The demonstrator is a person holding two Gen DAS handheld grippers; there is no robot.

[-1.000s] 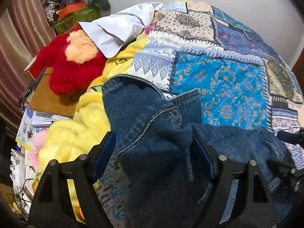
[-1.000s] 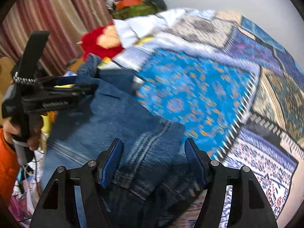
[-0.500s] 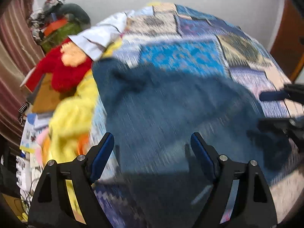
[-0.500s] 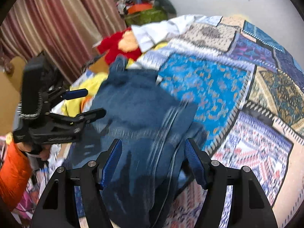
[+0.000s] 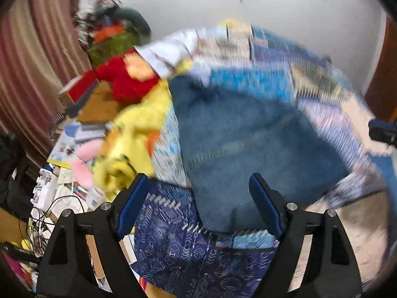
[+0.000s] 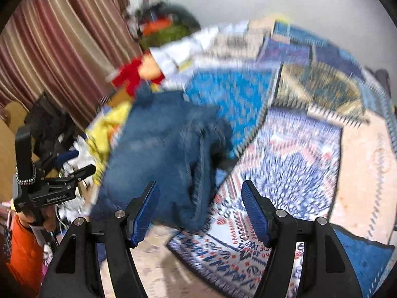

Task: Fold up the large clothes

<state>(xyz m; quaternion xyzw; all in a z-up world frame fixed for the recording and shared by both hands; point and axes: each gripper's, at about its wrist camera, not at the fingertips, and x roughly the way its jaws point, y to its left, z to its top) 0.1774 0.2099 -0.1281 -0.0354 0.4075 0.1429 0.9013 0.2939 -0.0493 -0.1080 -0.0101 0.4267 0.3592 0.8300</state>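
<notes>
Folded denim garment point(image 5: 248, 134) lay on the patchwork bedspread point(image 6: 297, 149); left gripper point(image 5: 198, 206) and right gripper point(image 6: 199, 211) hovered above, jaws open and empty.

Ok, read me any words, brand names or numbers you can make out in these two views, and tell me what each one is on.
"GenRobot.AI": white lettering on the black body of the left gripper, seen from the right wrist view.
Printed boxes and papers beside the bed: print is there, too blurred to read.
Patchwork bedspread: patterns only, no lettering.
Denim garment: no readable label.
</notes>
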